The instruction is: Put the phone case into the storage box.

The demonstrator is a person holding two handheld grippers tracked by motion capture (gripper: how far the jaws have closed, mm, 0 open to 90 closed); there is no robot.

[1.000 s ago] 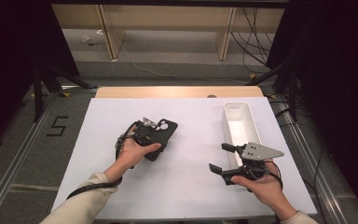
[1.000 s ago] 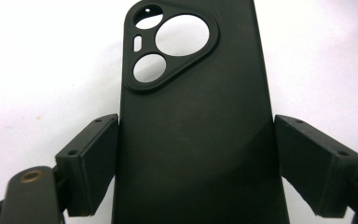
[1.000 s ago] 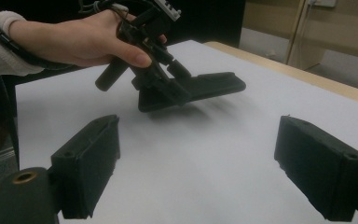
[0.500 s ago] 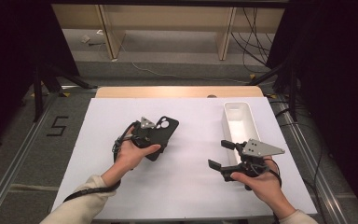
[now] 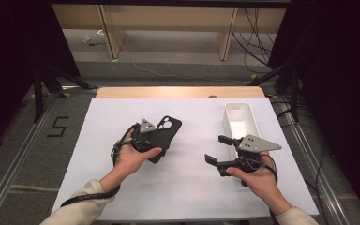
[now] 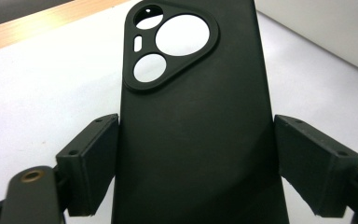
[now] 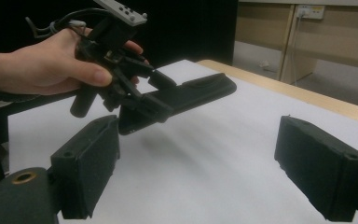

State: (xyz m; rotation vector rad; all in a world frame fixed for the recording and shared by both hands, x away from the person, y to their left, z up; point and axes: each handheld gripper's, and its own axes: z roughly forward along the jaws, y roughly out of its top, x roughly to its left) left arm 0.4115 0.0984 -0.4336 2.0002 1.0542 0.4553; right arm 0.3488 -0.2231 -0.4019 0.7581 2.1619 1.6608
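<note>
Left tongs [image 5: 161, 140] grip the black phone case [image 5: 165, 136], lifted off the bench [image 5: 192, 197], centre-left. Right tongs [image 5: 218, 150] gape empty beside the white tray [image 5: 253, 123]; placement remains

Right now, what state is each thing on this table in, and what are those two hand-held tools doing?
Black phone case: held off the table, camera cutouts pointing away from the hand.
Left tool: shut on the case's two long edges.
Right tool: open, nothing between its jaws.
White bin: upright on the table, looks empty.
White table sheet: flat.
</note>
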